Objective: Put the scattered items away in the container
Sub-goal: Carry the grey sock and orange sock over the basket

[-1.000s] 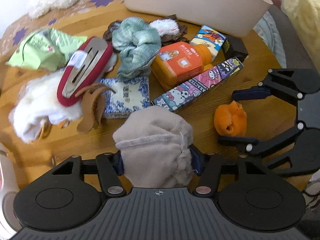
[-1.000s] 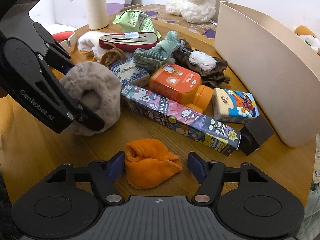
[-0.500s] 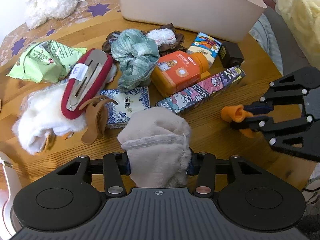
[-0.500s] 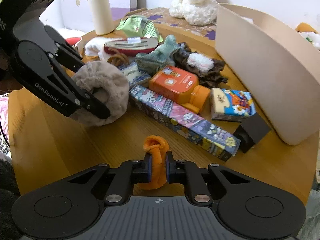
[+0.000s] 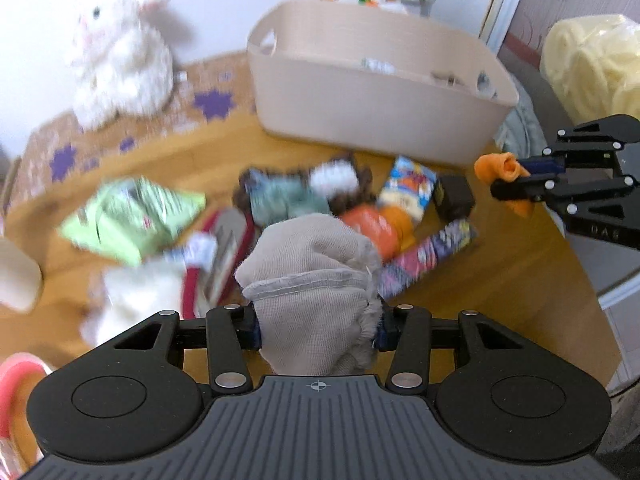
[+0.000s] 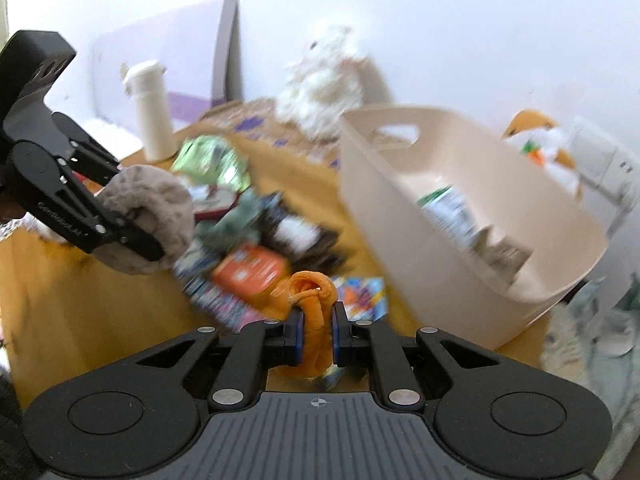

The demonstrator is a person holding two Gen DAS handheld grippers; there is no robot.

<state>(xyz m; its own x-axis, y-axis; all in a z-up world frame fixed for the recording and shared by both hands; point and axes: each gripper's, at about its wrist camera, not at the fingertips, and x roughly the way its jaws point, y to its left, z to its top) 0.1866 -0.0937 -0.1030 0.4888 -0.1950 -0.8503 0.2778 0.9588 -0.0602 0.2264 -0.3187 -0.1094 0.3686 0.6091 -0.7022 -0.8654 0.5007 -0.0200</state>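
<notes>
Left tongs (image 5: 318, 330) grip soft grey cloth (image 5: 312, 276) mid-bulk; right tongs (image 6: 317, 330) pinch light orange cloth (image 6: 312, 296); basket (image 6: 472, 216) ahead.

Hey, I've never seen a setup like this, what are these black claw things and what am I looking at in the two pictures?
No robot here: a person holds a two-finger tool in each hand, and each carries a camera looking along its fingers. One picture is from the left tool, the other from the right.

The left gripper has its jaws closed on a grey fuzzy sock. The right gripper is pinching a small orange cloth. Each tool also shows at the edge of the other's picture.

Below them is a wooden table scattered with blurred clutter: a green packet, an orange bottle, a cartoon-print box. The beige tub behind is the container, with some items already inside.
</notes>
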